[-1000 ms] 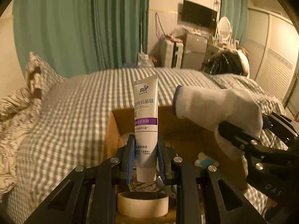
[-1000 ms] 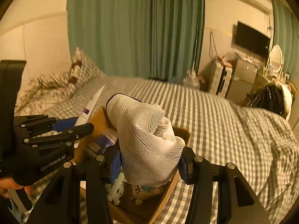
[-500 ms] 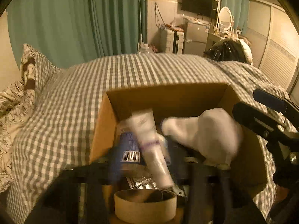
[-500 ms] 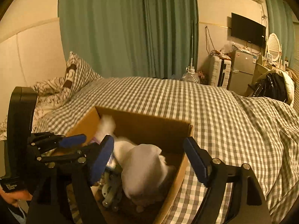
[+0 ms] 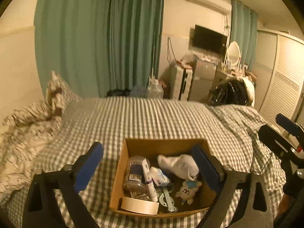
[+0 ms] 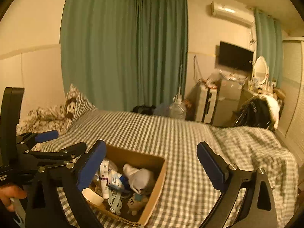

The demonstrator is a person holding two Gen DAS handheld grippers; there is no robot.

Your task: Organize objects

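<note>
A cardboard box (image 5: 121,163) (image 6: 161,174) sits on the checked bed. Inside lie a white toothpaste tube (image 5: 149,180) (image 6: 104,178), a white sock (image 5: 180,165) (image 6: 139,177), a clear jar (image 5: 134,172), a roll of tape (image 5: 139,206), a small plush toy (image 5: 187,191) and a pale blue tool (image 5: 167,197). My left gripper (image 5: 150,165) is open and empty, held above and in front of the box. My right gripper (image 6: 152,163) is open and empty, above the box's right side. The left gripper shows at the left of the right wrist view (image 6: 49,142).
The checked bed cover (image 5: 152,117) spreads around the box. Pillows and a patterned duvet (image 5: 28,117) lie at the left. Green curtains, a suitcase, a television and a dresser with a mirror stand beyond the bed.
Both grippers opened and let go: the toothpaste tube and the sock dropped into the box. Both grippers then drew back and up, away from the box.
</note>
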